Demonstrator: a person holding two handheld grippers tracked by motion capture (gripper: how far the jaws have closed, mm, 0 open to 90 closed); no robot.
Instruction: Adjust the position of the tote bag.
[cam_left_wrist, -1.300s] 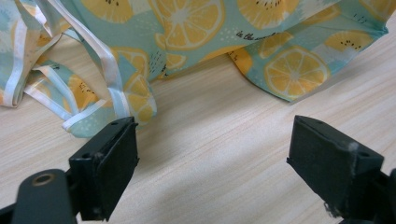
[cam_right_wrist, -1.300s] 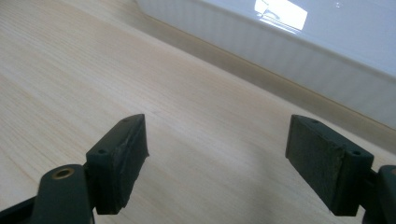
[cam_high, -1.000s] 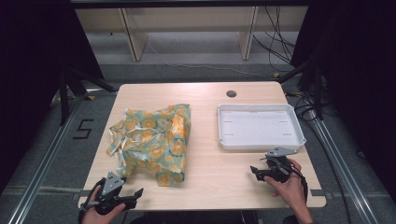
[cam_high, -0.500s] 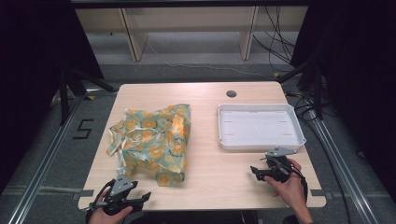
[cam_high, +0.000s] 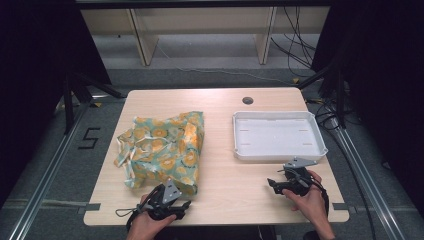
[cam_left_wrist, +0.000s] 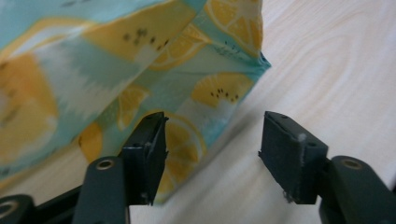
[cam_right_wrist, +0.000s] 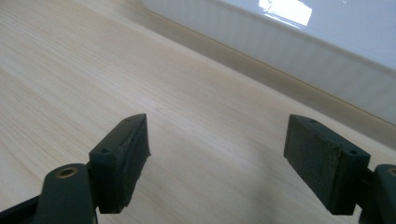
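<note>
High view: light wooden table (cam_high: 220, 107) with a round dark cable hole (cam_high: 247, 100) near the far edge. Left of centre, a folded teal cloth printed with lemon slices (cam_high: 162, 150), lying flat, rumpled along its left side. Right of centre, a white shallow rectangular tray (cam_high: 278, 135), well apart from the cloth, bare inside. At the near edge, left gripper (cam_high: 181, 204) in the person's left hand (cam_high: 146, 225), grey three-cornered plate on top, jaws pointing right and just beside the cloth's near right corner; how far apart the jaws stand too small to tell here. Right gripper (cam_high: 272, 184) in the right hand (cam_high: 309, 201), low over the table just in front of the tray's near wall, jaws pointing left.

Left gripper view: two black jaws spread wide, nothing held between them. Lemon-print cloth (cam_left_wrist: 116, 70) filling the upper left, its corner reaching toward the gap; left jaw overlapping the cloth's edge in the picture, right jaw over bare wood (cam_left_wrist: 336, 70). Contact between jaw and cloth impossible to tell.

Right gripper view: black jaws wide apart, empty, bare table wood (cam_right_wrist: 93, 70) between and beyond them. White tray wall (cam_right_wrist: 299, 51) running across the upper right, near but not touching the jaws.
</note>
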